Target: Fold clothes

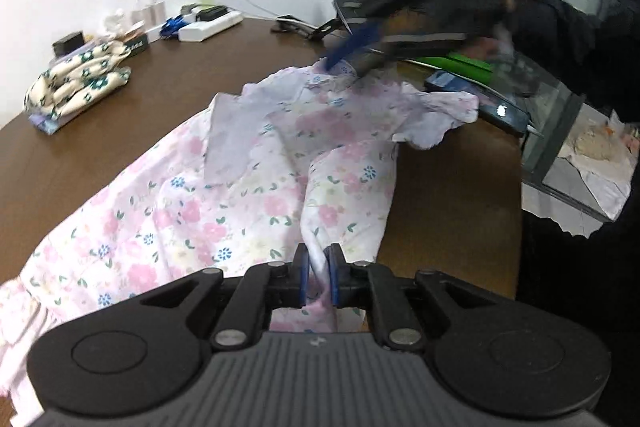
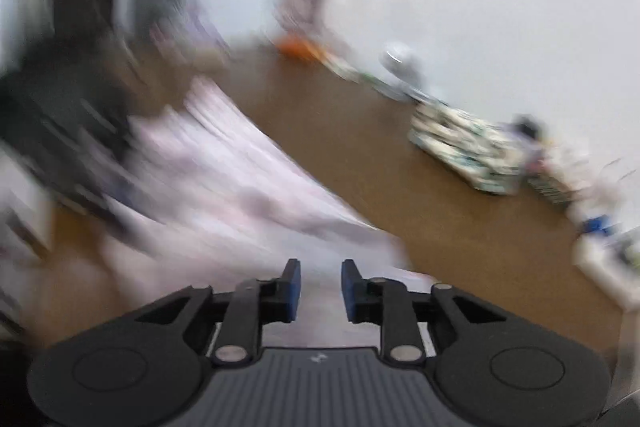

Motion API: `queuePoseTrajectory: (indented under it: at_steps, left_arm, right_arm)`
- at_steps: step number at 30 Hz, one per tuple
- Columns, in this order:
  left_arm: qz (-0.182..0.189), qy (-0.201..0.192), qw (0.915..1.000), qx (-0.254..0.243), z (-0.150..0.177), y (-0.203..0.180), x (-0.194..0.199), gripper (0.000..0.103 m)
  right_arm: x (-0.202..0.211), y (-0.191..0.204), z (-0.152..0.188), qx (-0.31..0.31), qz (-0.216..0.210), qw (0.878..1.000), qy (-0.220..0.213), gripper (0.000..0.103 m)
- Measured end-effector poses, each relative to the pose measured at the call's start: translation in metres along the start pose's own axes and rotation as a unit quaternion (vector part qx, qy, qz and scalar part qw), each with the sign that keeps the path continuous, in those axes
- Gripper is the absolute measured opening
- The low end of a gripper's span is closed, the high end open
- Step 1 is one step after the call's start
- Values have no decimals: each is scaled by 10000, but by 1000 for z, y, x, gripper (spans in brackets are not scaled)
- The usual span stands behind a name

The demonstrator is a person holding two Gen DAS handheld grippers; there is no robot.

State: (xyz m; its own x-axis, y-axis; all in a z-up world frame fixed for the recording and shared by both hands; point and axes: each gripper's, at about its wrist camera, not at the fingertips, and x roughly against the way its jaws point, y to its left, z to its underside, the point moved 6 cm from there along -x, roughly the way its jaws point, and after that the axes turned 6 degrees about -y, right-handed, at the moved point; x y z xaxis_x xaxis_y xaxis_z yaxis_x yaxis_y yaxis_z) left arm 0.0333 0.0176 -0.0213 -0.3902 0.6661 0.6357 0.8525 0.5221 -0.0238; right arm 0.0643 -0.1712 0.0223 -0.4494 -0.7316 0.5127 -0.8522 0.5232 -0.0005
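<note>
While a fold of the pink floral cotton garment (image 1: 256,187) is pinched by the left gripper (image 1: 319,277), the right gripper (image 2: 320,287) is held spread and empty above the brown wooden table (image 1: 100,131).

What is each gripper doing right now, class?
Left gripper: shut on the pink floral garment.
Right gripper: open, holding nothing.

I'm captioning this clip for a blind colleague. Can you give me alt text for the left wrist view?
The left gripper pinches a fold of a pink floral garment spread on a brown table. The right gripper, blurred, is at the garment's far end; a folded floral cloth lies further back on the left.
</note>
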Motion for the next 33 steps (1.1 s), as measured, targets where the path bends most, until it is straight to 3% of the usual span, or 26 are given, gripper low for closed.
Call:
queuePoseTrajectory:
  at_steps: [2,3,4,5,6,7,11,13,14,17,18,20,22,24,25,26,30,32,33]
  left_arm:
    - [19,-15,10000,91,0,4,0,7]
    - [36,-36,9999,112,-1,3,1,6]
    - [26,-48,9999,138,-1,4,3,6]
    - [-103,-20,9998,188,2,9,7,7]
    - [-232,8,9994,239,6,14,11,8]
    - [-361,37,9989,289,9,19,16,10]
    - [-802,108,9952,556,28,39,39,25]
    - [-940,94,9926,767,44,48,57,25]
    - [-1033,93,9909,858,50,51,63,25]
    - [-1223,132,9875,990,66,56,74,25]
    - [-1239,90,9866,1057,69,58,76,25]
    - [-1272,5,9847,1191,73,62,79,25]
    - [-1316,-88,9826,1306,75,66,82,25]
    - [-1372,-143,9814,1332,73,71,79,25]
    - [-1399,-150,9812,1320,73,69,79,26]
    - [-1427,-156,9810,1309,73,67,79,26]
    - [-1540,-119,9810,1173,73,61,78,26]
    - [-1547,-117,9811,1157,73,63,76,26]
    - [-1586,-125,9806,1147,73,65,75,27]
  right_arm:
    - [0,23,4,-46,-467,9989,-51,47]
    - [1,35,6,-69,-700,9975,-76,47]
    - [-6,42,9,34,-671,9977,-42,45]
    - [-16,45,12,90,-528,9986,52,37]
    - [-29,42,16,-47,-390,9989,249,9]
    - [-41,38,21,-237,-257,9983,473,0]
    - [-49,31,41,-255,132,9964,801,0]
    - [-32,29,44,-216,280,9968,720,6]
    - [-16,27,43,-213,312,9975,594,15]
    - [33,21,49,-132,364,9980,491,62]
    - [46,23,57,-8,371,9974,619,68]
    - [64,30,76,286,406,9941,961,68]
    - [69,37,95,554,478,9889,1292,65]
    - [68,37,105,589,576,9871,1375,50]
    - [68,32,106,447,646,9886,1282,36]
    - [64,23,106,182,723,9880,1356,2]
    - [77,-5,90,-1115,-190,9855,1267,3]
    - [74,-37,83,-2056,-421,9694,1276,5]
    - [73,-53,80,-2519,-535,9578,1277,11]
